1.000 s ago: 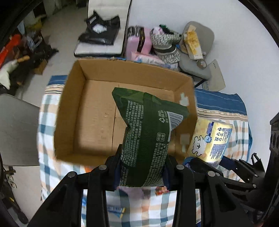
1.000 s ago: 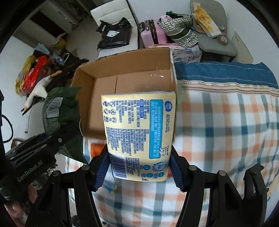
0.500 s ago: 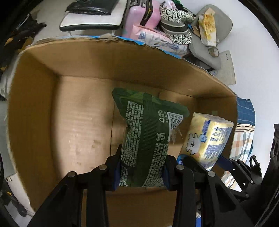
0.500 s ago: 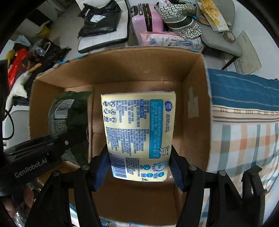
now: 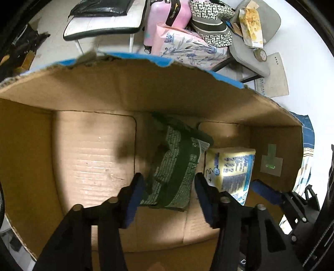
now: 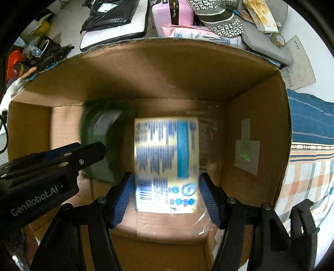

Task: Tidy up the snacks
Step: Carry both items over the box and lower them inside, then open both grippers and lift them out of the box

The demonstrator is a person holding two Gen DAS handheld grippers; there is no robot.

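Observation:
Both grippers are inside an open cardboard box [image 5: 94, 150] [image 6: 250, 104]. A dark green snack bag [image 5: 175, 168] lies on the box floor, free between the spread fingers of my open left gripper [image 5: 169, 187]. To its right sits a yellow and blue snack pack [image 5: 231, 168]. In the right wrist view that pack [image 6: 167, 164] is blurred and lies loose between the parted blue pads of my open right gripper [image 6: 166, 187]. The green bag [image 6: 100, 141] shows left of it, behind the left gripper's black body.
The box stands on a checked cloth [image 6: 309, 177] with a blue border. Beyond the far wall are a white chair [image 5: 104, 23], a pink suitcase [image 5: 165, 18], a patterned bag [image 5: 210, 27] and a grey chair [image 5: 256, 41] with a yellow packet.
Both grippers went down into the box and opened. The green bag and the yellow pack dropped out of the fingers onto the box floor.

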